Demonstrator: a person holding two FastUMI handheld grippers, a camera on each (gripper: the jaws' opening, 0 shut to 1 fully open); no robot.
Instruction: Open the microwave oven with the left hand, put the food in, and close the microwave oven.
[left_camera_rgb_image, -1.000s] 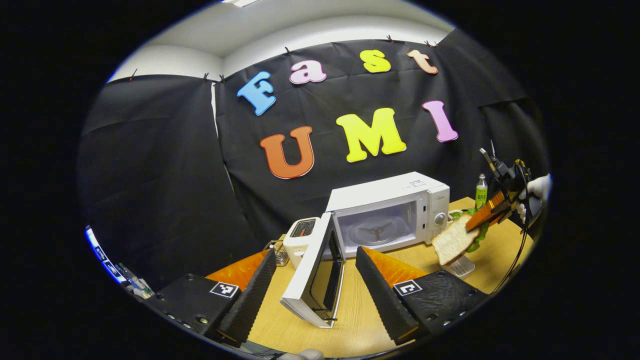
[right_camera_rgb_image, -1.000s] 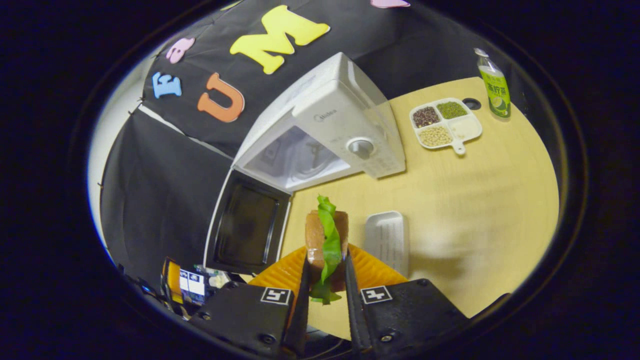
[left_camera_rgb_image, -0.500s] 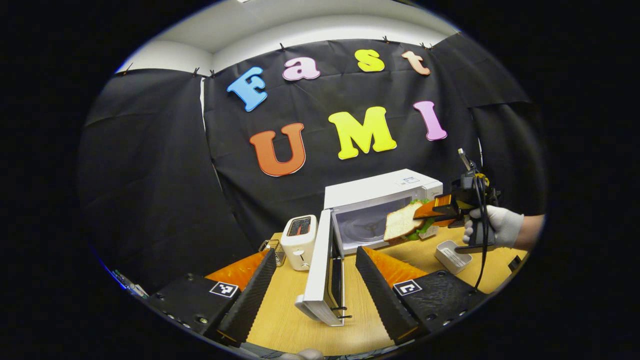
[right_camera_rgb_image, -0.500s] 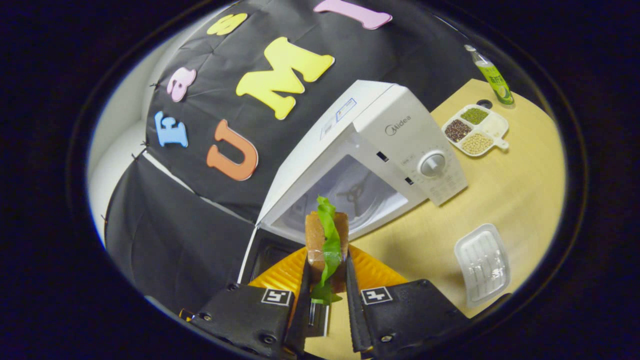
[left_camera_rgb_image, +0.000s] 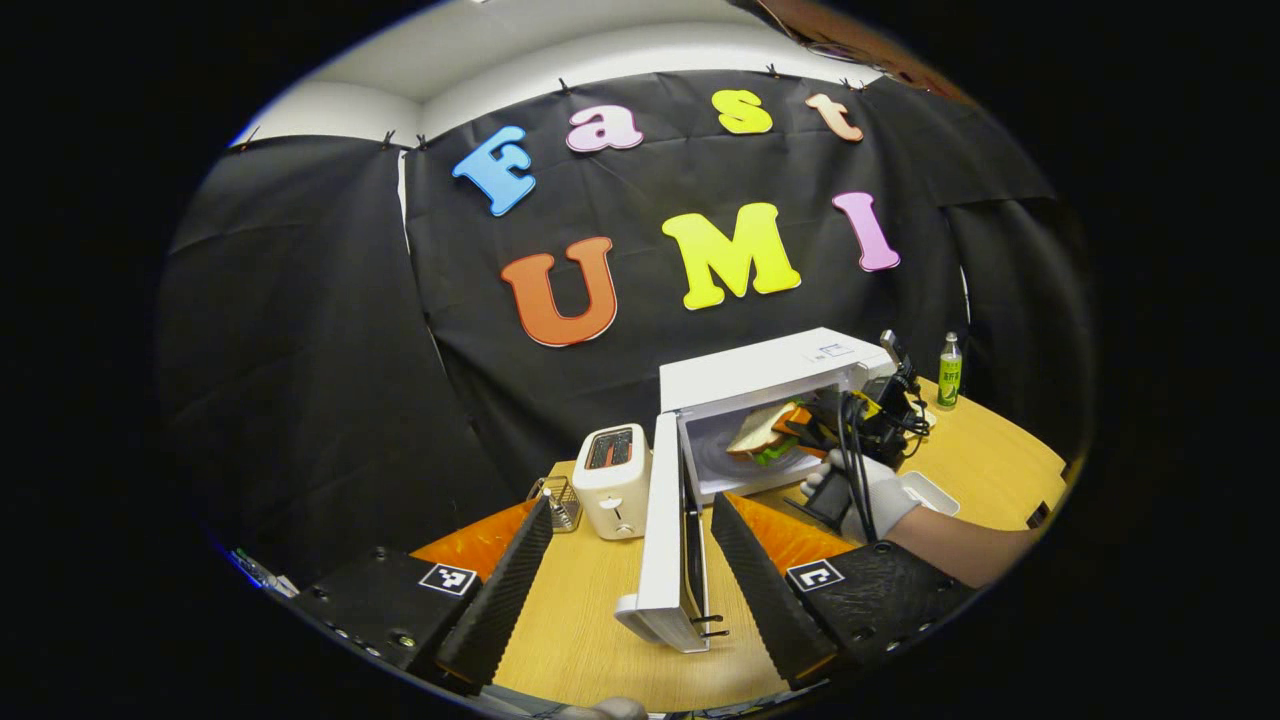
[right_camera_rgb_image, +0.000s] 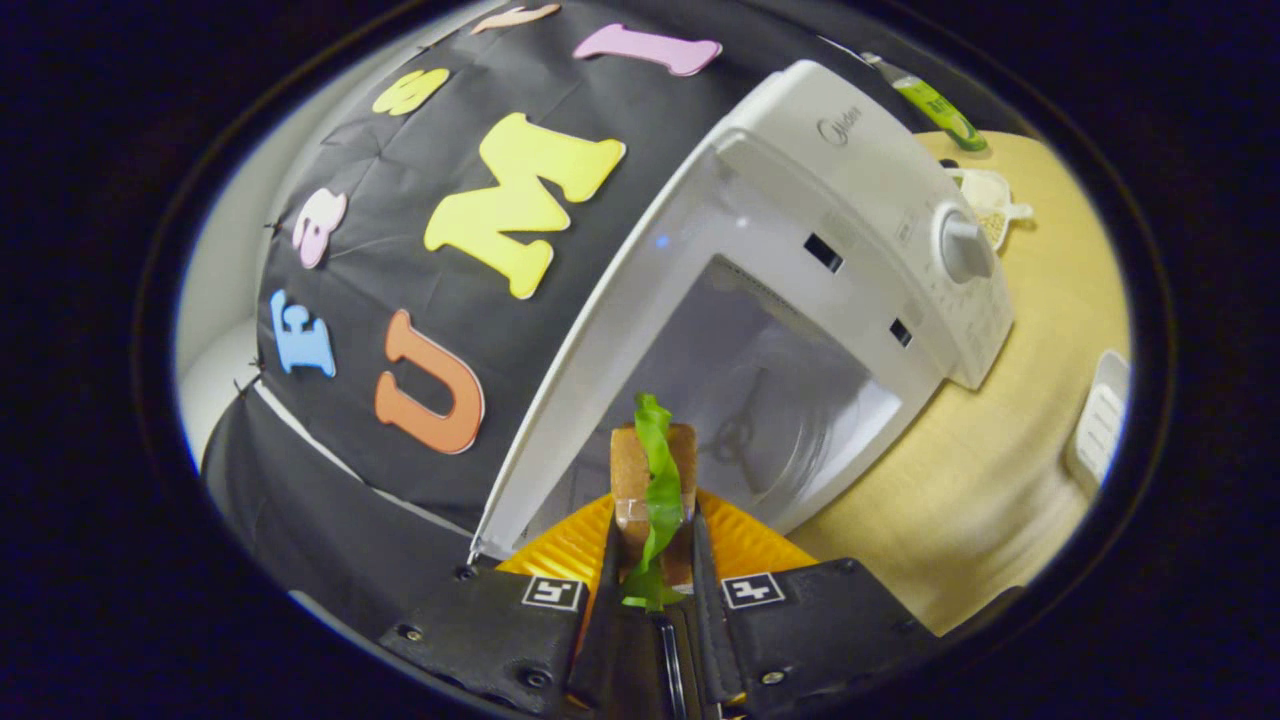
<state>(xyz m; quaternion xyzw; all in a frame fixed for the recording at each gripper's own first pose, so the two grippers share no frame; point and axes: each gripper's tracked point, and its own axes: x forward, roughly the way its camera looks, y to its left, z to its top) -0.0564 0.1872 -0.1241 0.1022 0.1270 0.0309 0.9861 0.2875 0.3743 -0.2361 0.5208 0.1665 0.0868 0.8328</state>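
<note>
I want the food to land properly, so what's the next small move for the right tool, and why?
Probably ease the right tool a little deeper and lower, then open it. It is shut on the sandwich, which in the left gripper view hangs at the microwave's open mouth above the turntable, not yet resting on it.

From the left gripper view we've got the microwave (left_camera_rgb_image: 775, 380) sitting at about 1 o'clock on the table (left_camera_rgb_image: 590, 620), its door (left_camera_rgb_image: 670, 545) swung out toward us at 12 between the two fingers. Toaster (left_camera_rgb_image: 612, 480) is just beside the door at 11, with a little wire rack (left_camera_rgb_image: 560, 500) next to it on the 9 o'clock side. Sandwich (left_camera_rgb_image: 765, 432) is inside the oven cavity. Bottle (left_camera_rgb_image: 949, 370) stands past the microwave at 2, and a tray (left_camera_rgb_image: 930, 492) lies in front of the microwave at 3
</note>
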